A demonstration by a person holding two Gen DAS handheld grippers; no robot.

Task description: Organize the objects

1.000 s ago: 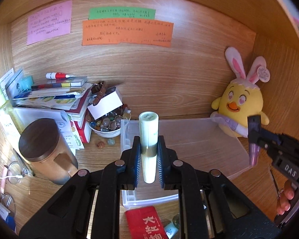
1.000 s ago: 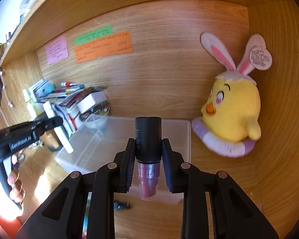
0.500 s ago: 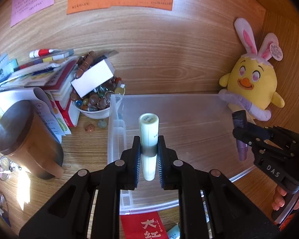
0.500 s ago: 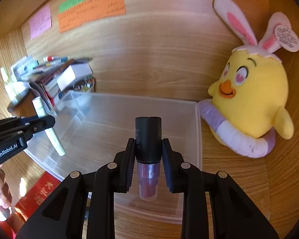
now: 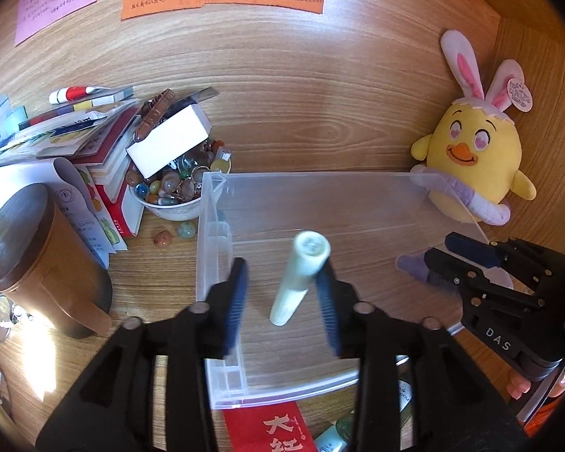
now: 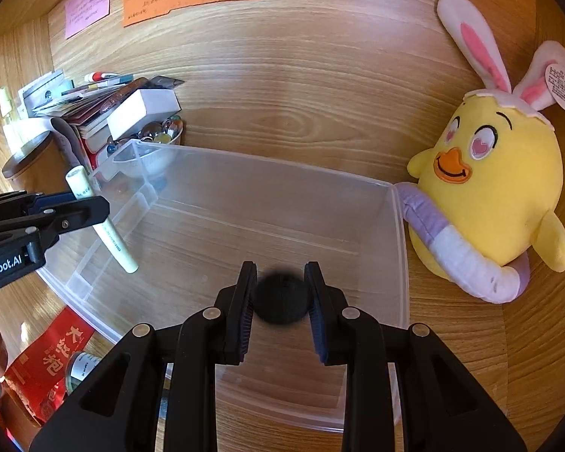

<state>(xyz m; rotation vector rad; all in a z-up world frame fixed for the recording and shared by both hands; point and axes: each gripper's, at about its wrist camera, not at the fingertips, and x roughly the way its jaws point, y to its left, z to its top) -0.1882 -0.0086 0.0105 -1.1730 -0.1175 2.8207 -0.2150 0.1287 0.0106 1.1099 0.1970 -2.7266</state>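
Note:
A clear plastic bin (image 5: 203, 248) sits on the wooden desk. My left gripper (image 5: 281, 268) hovers over the bin's left part and its jaws are opening. The pale yellow-green tube (image 5: 301, 275) stands loose and tilted between them, leaning on the right finger. My right gripper (image 6: 280, 268) is over the bin's (image 6: 397, 248) front right, and its jaws are opening too. The black-capped pink tube (image 6: 280, 293) sits blurred between the pads, turned cap-end toward the camera and slipping. In the left wrist view its pale purple end (image 5: 410, 265) sticks out of the right gripper (image 5: 442, 252).
A yellow chick plush (image 6: 489, 196) sits right of the bin. Left of it stand a bowl of marbles (image 5: 173, 192), a white box (image 5: 169, 143), stacked books (image 5: 94, 139) and a brown lidded jar (image 5: 37, 256). A red packet (image 6: 45, 369) lies in front.
Both grippers came down over the bin. The left jaws have spread and the pale tube now tilts free. The black-capped tube has swung in the right jaws from upright to end-on.

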